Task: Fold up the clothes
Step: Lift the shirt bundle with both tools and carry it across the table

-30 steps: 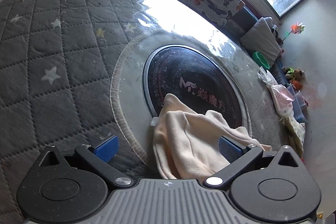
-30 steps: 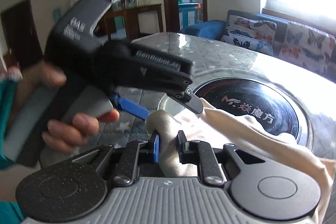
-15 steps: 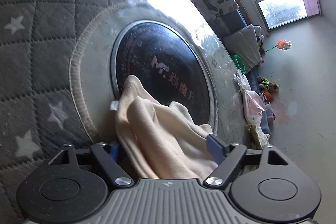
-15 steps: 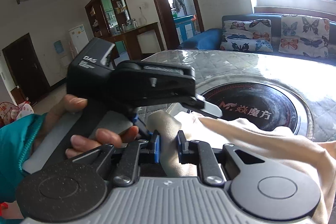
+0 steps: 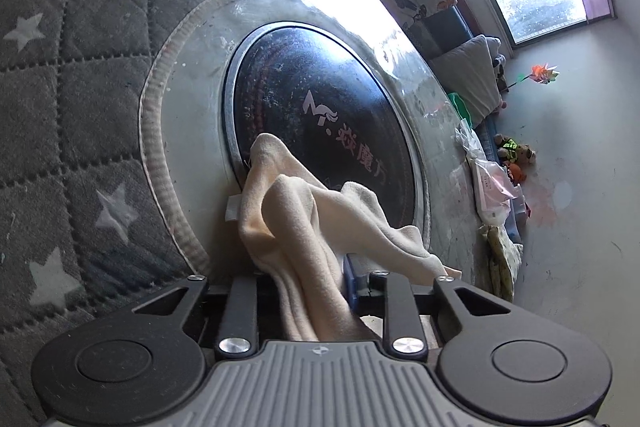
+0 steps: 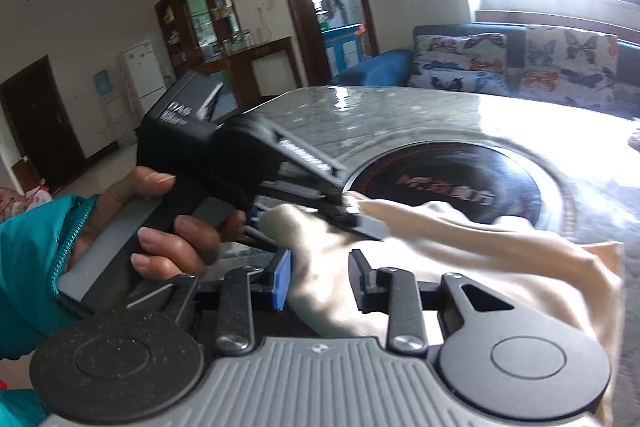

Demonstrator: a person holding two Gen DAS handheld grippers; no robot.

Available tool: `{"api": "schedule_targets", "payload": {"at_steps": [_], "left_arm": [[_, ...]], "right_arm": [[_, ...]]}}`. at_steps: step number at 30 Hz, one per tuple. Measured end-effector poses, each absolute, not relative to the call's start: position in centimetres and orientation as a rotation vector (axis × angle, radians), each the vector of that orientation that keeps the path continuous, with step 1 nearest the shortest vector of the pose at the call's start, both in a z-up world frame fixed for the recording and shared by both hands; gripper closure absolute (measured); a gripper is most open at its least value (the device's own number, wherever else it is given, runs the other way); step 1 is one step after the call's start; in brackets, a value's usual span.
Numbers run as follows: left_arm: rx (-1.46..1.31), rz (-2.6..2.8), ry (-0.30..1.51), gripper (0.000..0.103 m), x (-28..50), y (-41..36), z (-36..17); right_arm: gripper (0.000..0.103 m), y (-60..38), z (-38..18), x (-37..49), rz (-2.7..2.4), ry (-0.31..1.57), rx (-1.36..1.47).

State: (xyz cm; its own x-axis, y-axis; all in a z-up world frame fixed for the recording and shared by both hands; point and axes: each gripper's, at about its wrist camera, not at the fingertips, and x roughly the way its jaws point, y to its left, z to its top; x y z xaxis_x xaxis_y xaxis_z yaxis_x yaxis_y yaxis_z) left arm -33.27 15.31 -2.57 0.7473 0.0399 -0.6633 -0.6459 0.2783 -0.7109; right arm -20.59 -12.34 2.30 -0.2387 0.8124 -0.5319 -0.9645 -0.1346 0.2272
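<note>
Left jaws: my left gripper (image 5: 306, 283) has clenched on a bunch of the cream fleece garment (image 5: 320, 223); a second ago it stood wide apart.
Right jaws: my right gripper (image 6: 320, 281) has loosened around its fold of the garment; the blue pads stand slightly off it now.
Garment: draped from both grippers across the near rim of the round black glass hob (image 5: 320, 107).
Worktop: grey quilted star-print cover (image 5: 80, 67) surrounds the hob.
Meaning: the cloth seems handed leftward, freeing my right for another edge.
</note>
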Motion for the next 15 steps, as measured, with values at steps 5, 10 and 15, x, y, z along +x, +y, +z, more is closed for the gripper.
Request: {"api": "schedule_targets", "payload": {"at_steps": [5, 10, 15], "left_arm": [[-1.183, 0.489, 0.604, 0.076, -32.9, 15.3, -2.5], [-1.164, 0.484, 0.609, 0.075, -32.7, 15.2, -2.5], [-1.128, 0.486, 0.622, 0.075, -32.3, 15.1, -2.3]], "right_arm": [[0.071, -13.8, 2.1, -16.5, 1.515, 0.597, -0.321], [0.071, -14.1, 0.6, -11.6, 1.304, 0.622, -0.293], [0.071, -13.2, -1.4, -8.3, 1.216, 0.667, -0.281]]}}
